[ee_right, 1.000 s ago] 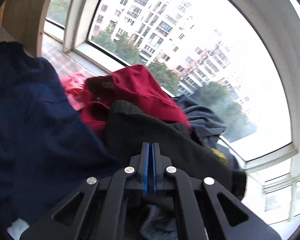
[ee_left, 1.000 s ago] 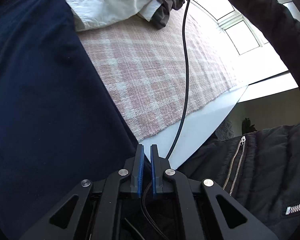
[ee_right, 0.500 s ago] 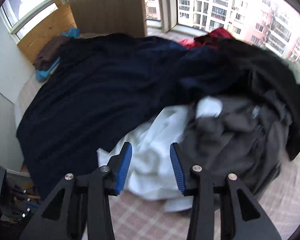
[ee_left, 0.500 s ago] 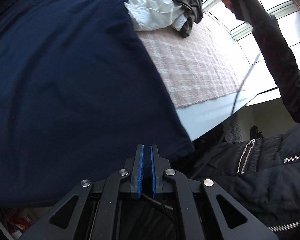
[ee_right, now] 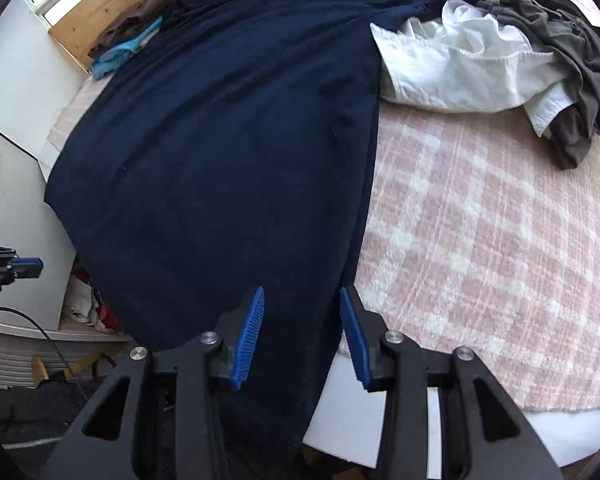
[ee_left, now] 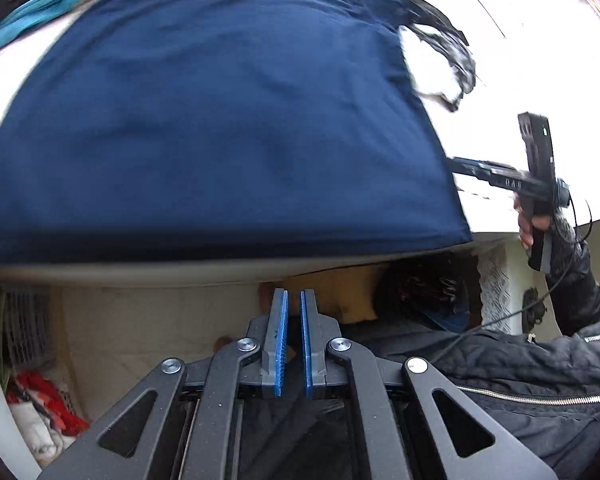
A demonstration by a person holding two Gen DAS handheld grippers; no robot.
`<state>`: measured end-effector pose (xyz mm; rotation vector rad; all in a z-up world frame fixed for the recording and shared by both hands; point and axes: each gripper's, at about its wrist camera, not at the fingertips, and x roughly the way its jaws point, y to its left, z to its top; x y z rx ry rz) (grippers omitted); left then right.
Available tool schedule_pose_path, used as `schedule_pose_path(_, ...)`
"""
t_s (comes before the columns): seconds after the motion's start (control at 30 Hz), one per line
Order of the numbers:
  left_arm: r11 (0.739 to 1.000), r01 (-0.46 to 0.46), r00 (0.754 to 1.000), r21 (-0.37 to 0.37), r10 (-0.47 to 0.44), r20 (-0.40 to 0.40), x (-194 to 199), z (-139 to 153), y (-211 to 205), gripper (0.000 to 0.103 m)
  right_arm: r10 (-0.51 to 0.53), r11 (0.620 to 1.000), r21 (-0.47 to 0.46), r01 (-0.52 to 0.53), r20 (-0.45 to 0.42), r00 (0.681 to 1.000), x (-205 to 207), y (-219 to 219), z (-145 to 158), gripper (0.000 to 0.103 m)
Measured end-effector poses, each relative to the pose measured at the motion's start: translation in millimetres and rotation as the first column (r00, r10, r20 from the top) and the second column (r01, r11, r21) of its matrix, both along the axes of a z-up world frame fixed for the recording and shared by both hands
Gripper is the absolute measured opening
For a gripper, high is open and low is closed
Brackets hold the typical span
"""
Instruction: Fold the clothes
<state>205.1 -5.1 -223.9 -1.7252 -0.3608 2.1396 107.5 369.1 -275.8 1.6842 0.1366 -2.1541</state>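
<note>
Left wrist: navy garment [ee_left: 220,120] motion-blurred

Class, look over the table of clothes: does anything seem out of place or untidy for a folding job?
Yes. The navy garment hangs over the table's near edge rather than lying fully on it, and a white shirt and grey garment lie crumpled together at the far right, unfolded.

Navy garment [ee_left: 220,120] far end blurred in left view; hem cut off behind right tool [ee_right: 302,336].
</note>
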Motion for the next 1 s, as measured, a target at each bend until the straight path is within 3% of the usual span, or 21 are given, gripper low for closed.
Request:
schedule_pose_path(0.13, 0.994, -0.103, 0.994, -0.049, 0.101, -0.029, 20.0, 1.3, -63.4, 0.005, -0.028, 0.987, 0.158, 0.026, 0.009, 1.000, 2.1, -4.1, 4.1, 0.038)
schedule_pose_path(0.27, 0.981, -0.176, 0.981, -0.079, 0.168, -0.094, 15.7, 7.8, -108.7, 0.005, -0.044, 0.994, 0.097, 0.045, -0.014, 0.999, -8.8, -22.7, 42.4, 0.038)
schedule_pose_path(0.43, 0.967, -0.222, 0.969, -0.126, 0.205, -0.135, -12.2, 5.9, -160.5, 0.005, 0.089, 0.991, 0.113, -0.078, -0.097, 0.991, -35.1, -90.0, 73.3, 0.039)
schedule_pose_path(0.67, 0.960, -0.219, 0.976, -0.175, 0.212, -0.060, -37.8, -12.1, -191.9, 0.014, 0.253, 0.966, 0.065, -0.252, -0.003, 0.968, -86.1, -186.2, 32.3, 0.039)
schedule_pose_path(0.8, 0.969, -0.187, 0.981, -0.163, 0.176, -0.076, -56.6, 0.0, -191.6, 0.014, 0.323, 0.942, 0.076, -0.328, 0.069, 0.944, -108.3, -228.1, 3.2, 0.039)
schedule_pose_path(1.0, 0.991, -0.073, 0.992, -0.113, 0.060, -0.114, -113.6, 13.7, -185.3, 0.014, 0.266, 0.955, 0.099, -0.281, 0.136, 0.954, -123.3, -244.1, -9.3, 0.039)
